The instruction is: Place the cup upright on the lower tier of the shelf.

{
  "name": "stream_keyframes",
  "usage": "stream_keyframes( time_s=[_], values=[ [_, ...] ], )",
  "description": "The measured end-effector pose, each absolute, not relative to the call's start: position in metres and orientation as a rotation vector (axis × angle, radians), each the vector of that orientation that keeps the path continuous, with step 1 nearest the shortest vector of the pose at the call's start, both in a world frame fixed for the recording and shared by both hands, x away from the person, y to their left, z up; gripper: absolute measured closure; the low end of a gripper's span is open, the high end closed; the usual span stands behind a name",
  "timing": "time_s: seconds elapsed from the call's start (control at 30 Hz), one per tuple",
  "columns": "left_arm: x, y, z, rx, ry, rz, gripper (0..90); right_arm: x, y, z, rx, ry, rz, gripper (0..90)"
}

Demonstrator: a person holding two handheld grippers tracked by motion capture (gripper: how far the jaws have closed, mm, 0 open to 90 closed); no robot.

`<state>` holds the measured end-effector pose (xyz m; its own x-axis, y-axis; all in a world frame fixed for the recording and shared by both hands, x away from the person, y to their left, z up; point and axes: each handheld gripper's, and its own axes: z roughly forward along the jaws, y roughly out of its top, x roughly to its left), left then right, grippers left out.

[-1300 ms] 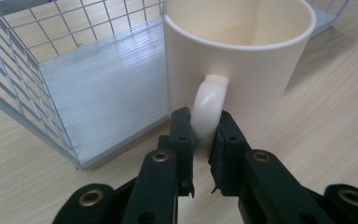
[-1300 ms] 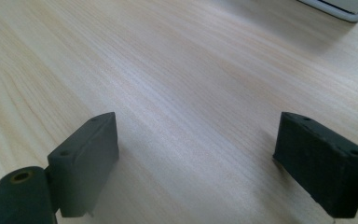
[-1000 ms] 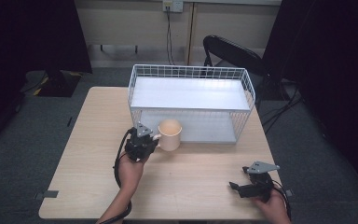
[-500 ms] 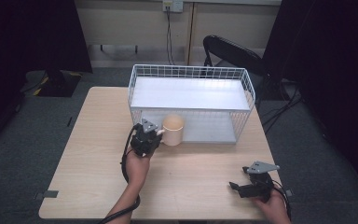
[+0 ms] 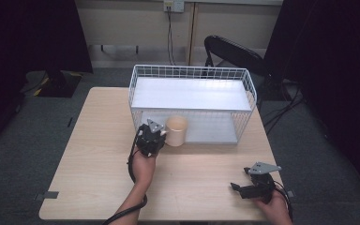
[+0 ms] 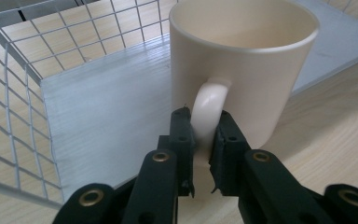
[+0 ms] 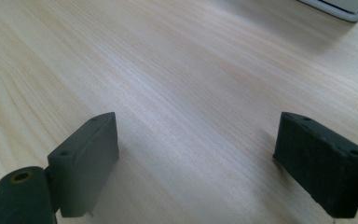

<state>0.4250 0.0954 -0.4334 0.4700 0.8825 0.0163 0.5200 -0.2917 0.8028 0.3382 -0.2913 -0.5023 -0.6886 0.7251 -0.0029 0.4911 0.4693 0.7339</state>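
Standing upright, the mug [image 6: 242,60] points its handle toward the left gripper [image 6: 204,140].

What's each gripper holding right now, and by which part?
Left gripper grips the cream mug by its handle, fingers clamped either side. Right gripper is open, holding nothing.

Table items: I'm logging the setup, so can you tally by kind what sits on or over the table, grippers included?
Cream mug: 1
White wire basket: 1
Left gripper, shut on the cream mug's handle: 1
Right gripper, jaws open over the bare wooden table: 1
Total: 4
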Motion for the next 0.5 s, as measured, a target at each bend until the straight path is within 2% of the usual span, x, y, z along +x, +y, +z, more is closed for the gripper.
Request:
stream_keyframes(
  time_s=[0.5],
  values=[
    [0.4339,0.0903,-0.4370,1.925,1.212,0.617,81.0,0.3380,-0.2914,-0.5023,1.032,2.407,1.051,13.0]
  ],
)
